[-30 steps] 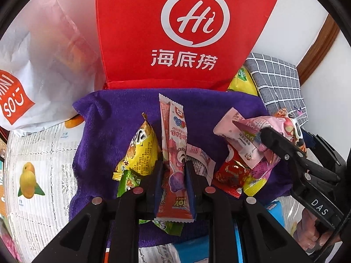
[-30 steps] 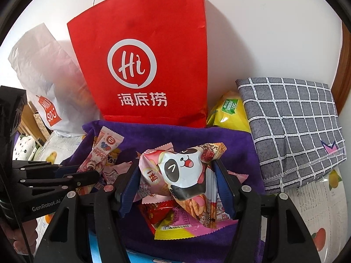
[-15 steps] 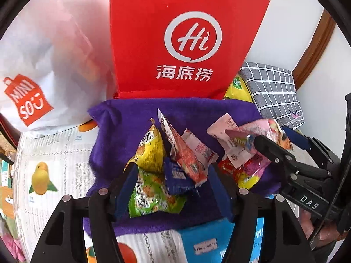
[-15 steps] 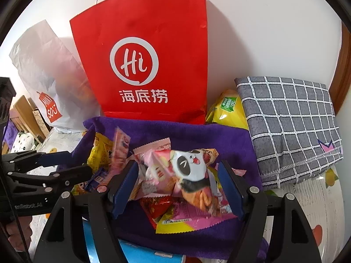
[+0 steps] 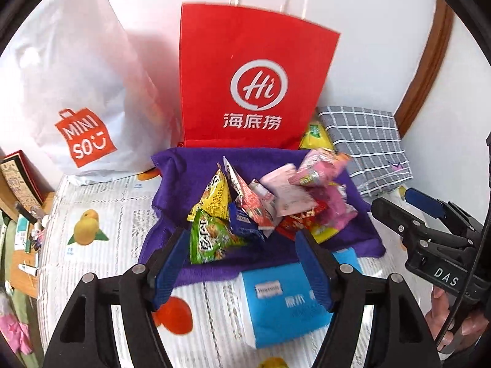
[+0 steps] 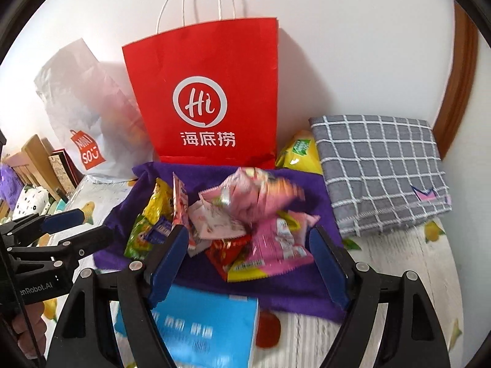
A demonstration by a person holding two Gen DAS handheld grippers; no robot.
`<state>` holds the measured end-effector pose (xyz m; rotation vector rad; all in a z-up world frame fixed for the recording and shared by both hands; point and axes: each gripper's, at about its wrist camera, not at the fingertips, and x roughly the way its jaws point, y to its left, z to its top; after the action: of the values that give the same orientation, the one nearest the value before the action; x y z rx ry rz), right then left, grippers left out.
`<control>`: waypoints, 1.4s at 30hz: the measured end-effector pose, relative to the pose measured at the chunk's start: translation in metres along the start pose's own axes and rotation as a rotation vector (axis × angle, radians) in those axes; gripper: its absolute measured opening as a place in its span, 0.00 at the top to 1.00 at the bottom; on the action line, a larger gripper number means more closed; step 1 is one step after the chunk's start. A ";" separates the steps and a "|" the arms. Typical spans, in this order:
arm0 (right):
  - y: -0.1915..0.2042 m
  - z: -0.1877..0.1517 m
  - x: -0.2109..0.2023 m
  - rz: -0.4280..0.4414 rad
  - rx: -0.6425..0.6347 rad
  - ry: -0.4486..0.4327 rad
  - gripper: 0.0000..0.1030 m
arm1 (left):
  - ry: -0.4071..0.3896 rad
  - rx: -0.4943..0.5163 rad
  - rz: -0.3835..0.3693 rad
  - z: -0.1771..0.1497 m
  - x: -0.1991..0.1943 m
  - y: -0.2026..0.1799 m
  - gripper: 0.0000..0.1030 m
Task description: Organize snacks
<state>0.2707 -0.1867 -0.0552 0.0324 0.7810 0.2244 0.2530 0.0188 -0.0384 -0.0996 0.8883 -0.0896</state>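
The snack packets (image 5: pixel 270 205) lie heaped on a towel (image 5: pixel 172 178) spread on the desk (image 5: pixel 101 276); behind the towel a paper carrier bag (image 5: pixel 254 70) stands against the wall; left of it sits a plastic shopping bag (image 5: pixel 79 92); right of the towel lies a folded checked cloth (image 5: pixel 365 141); a tissue pack (image 5: pixel 282 300) lies before the towel.
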 end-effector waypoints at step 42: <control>-0.003 -0.094 -0.178 -0.098 0.094 -0.117 0.03 | -0.162 0.053 0.064 -0.088 -0.157 -0.058 0.08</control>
<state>0.0829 -0.2324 0.0007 0.0947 0.6743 0.0921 0.0839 -0.0242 0.0337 -0.0283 0.7263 -0.0451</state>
